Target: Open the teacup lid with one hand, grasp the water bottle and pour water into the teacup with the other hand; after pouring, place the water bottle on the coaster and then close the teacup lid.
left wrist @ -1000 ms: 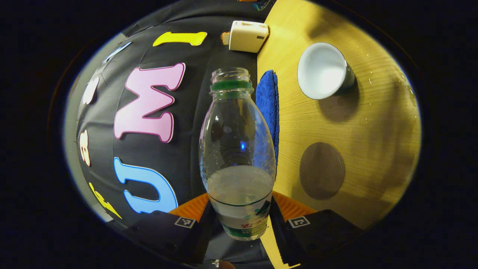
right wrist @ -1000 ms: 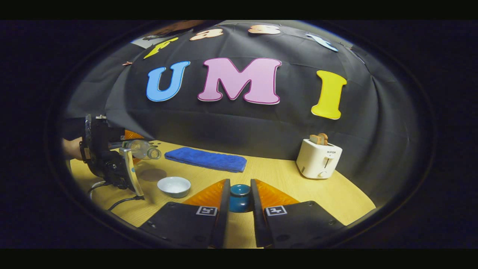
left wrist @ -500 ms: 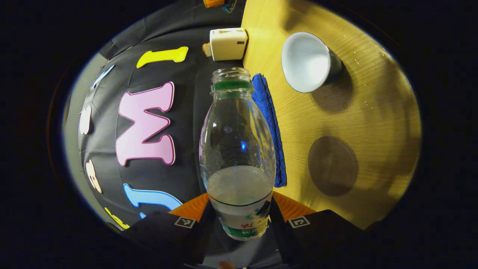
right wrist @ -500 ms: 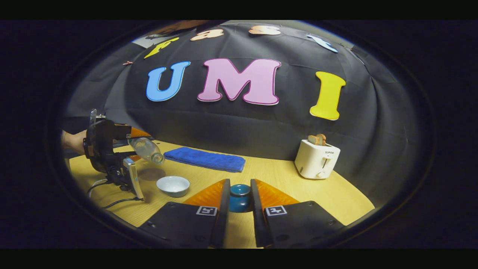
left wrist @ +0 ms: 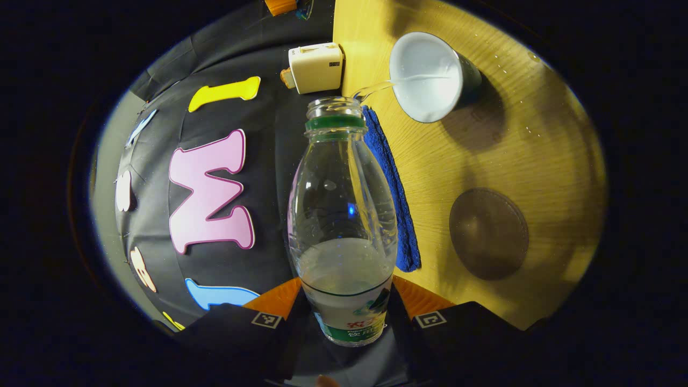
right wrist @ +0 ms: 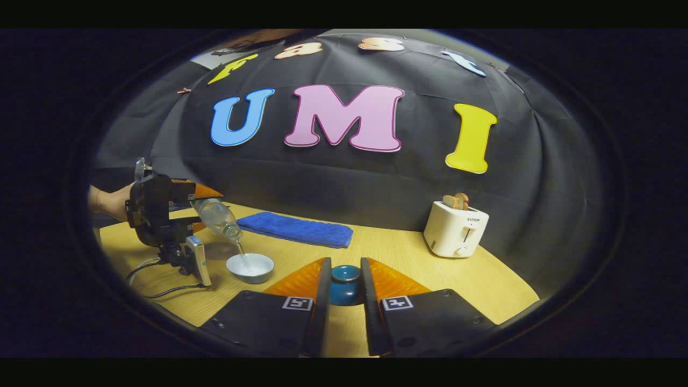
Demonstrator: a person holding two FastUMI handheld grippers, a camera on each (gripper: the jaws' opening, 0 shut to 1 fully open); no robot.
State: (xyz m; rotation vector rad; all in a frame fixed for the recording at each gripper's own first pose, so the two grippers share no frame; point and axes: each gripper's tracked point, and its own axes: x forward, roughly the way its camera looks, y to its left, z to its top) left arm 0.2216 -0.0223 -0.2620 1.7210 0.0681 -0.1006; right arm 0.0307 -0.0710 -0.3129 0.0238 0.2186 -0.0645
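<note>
My left gripper [left wrist: 344, 301] is shut on a clear water bottle [left wrist: 341, 215], uncapped and tipped toward the table. A thin stream of water runs from its mouth into the open white-lined teacup [left wrist: 427, 75]. The round dark coaster [left wrist: 488, 234] lies bare on the wooden table beside the cup. In the right gripper view the bottle [right wrist: 216, 216] slants down over the teacup [right wrist: 250, 267], held by the left gripper [right wrist: 196, 207]. My right gripper [right wrist: 345, 267] is shut on the teal teacup lid [right wrist: 345, 285], to the right of the cup.
A folded blue towel [right wrist: 295, 228] lies along the back of the table [right wrist: 398, 252]. A white toaster [right wrist: 456, 234] with toast stands at the back right. A cable [right wrist: 156, 293] trails on the table's left edge below a hand [right wrist: 110, 201].
The left gripper has tipped the bottle further down and moved it closer to the teacup; water now streams into the cup. The right gripper and lid have stayed put.
</note>
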